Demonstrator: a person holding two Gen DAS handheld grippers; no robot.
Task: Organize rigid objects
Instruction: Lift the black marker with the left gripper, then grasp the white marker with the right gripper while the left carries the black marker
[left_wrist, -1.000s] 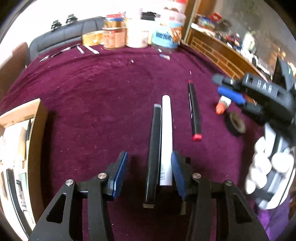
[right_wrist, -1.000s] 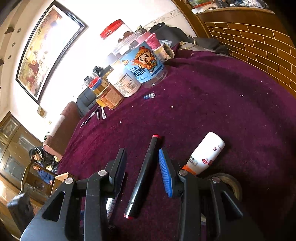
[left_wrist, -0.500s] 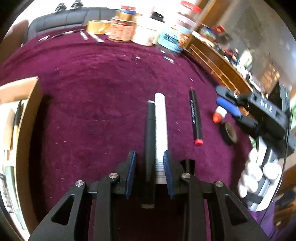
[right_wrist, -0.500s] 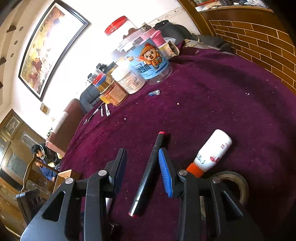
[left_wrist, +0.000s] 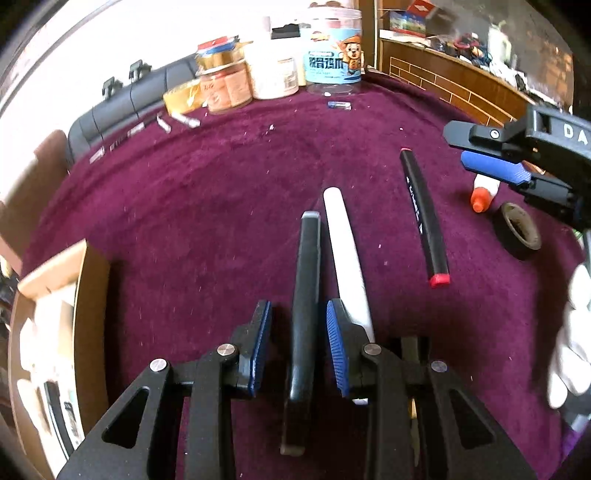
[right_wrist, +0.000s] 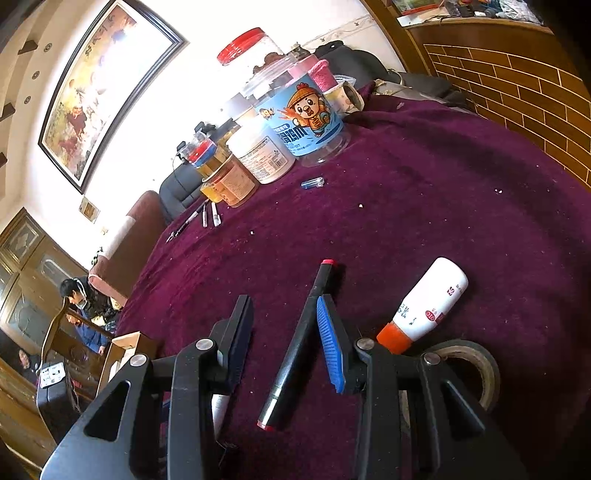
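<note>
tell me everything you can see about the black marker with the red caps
The black marker is a slim, glossy, plastic-looking stick with a red cap on each end and pale lettering along its side. It lies flat on the purple cloth, apart from the white pen. In the right wrist view it lies between the fingers of the right hand-held gripper, near the blue-padded one; whether they touch is unclear.

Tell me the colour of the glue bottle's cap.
Orange; the glue bottle's cap shows best in the right wrist view.

White pen (left_wrist: 347, 258): near end hidden behind a gripper finger.
Tape roll (right_wrist: 476, 369): partly covered — black gripper frame in front.
</note>
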